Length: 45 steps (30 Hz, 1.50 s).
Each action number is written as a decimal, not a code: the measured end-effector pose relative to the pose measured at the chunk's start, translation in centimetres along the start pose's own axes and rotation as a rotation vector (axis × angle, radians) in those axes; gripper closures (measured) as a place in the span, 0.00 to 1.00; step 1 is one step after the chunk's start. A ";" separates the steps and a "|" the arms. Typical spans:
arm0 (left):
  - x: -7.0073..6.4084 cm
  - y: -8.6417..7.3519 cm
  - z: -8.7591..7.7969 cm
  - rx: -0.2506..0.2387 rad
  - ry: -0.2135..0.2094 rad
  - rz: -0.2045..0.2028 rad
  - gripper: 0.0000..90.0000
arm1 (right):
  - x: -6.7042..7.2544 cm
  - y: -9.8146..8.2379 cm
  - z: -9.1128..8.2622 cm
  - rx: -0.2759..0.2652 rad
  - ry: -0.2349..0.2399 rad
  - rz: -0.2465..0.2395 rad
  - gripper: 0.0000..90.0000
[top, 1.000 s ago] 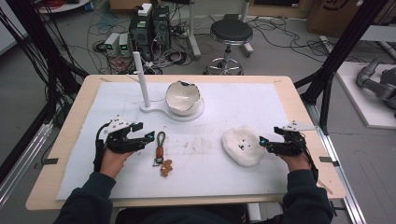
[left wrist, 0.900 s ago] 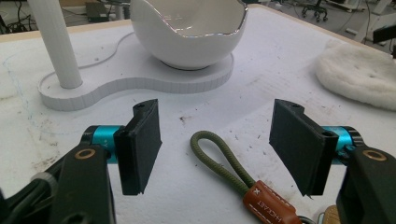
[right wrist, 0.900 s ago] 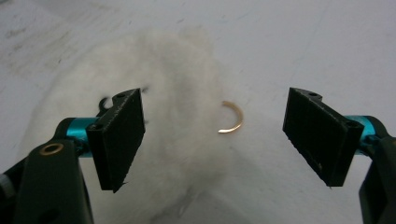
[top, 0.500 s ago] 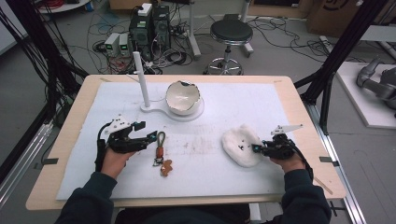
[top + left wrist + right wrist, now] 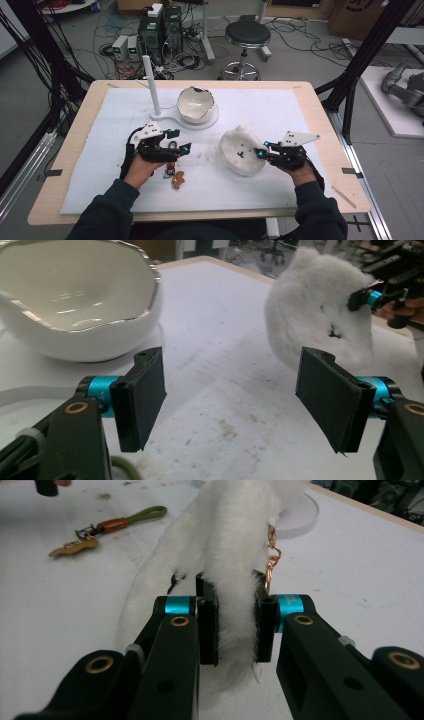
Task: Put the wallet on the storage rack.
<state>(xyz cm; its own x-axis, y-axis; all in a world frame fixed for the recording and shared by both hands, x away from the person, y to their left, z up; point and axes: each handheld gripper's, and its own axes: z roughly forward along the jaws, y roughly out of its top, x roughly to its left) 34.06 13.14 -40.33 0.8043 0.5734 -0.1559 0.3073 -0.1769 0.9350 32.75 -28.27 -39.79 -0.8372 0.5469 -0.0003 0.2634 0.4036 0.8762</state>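
A white fluffy pouch [image 5: 239,150] lies right of the table's middle, and my right gripper [image 5: 261,151] is shut on its near edge. In the right gripper view the pads of the right gripper [image 5: 235,620] pinch the fur [image 5: 230,535], with a gold clasp [image 5: 272,555] beside it. My left gripper [image 5: 180,146] hovers left of centre, just above a keyring [image 5: 175,177] with a green loop. The left gripper's jaws [image 5: 232,395] have just been opening and stand open with nothing between them. It faces the pouch [image 5: 315,315].
A white bowl [image 5: 196,104] sits on a flat white stand with an upright post [image 5: 150,82] at the back middle. The bowl [image 5: 75,295] is close at the left gripper's left. The keyring [image 5: 107,527] lies beyond the pouch in the right gripper view. A white mat [image 5: 280,110] covers the table.
The right gripper has closed on the pouch's edge and shifted left, bunching and raising the fur. The left gripper has moved right, toward the middle, over the keyring.
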 end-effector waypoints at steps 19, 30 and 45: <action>-2.3 -0.2 3.5 0.080 -0.160 0.006 0.84 | 2.4 1.8 3.6 -0.005 0.162 -0.051 0.86; -1.9 0.6 1.6 -0.130 -0.161 -0.027 0.88 | 0.7 0.4 4.0 -0.009 0.113 0.170 0.42; -1.5 0.0 2.1 -0.079 -0.211 -0.074 0.61 | 1.5 0.8 3.6 -0.033 0.194 0.001 0.88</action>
<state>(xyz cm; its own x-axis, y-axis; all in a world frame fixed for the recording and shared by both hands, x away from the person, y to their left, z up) 33.96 10.60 -40.74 0.8721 0.4009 -0.2806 0.3355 -0.0724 0.9392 33.44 -24.47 -40.85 -0.9147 0.3940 0.0906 0.2509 0.3776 0.8913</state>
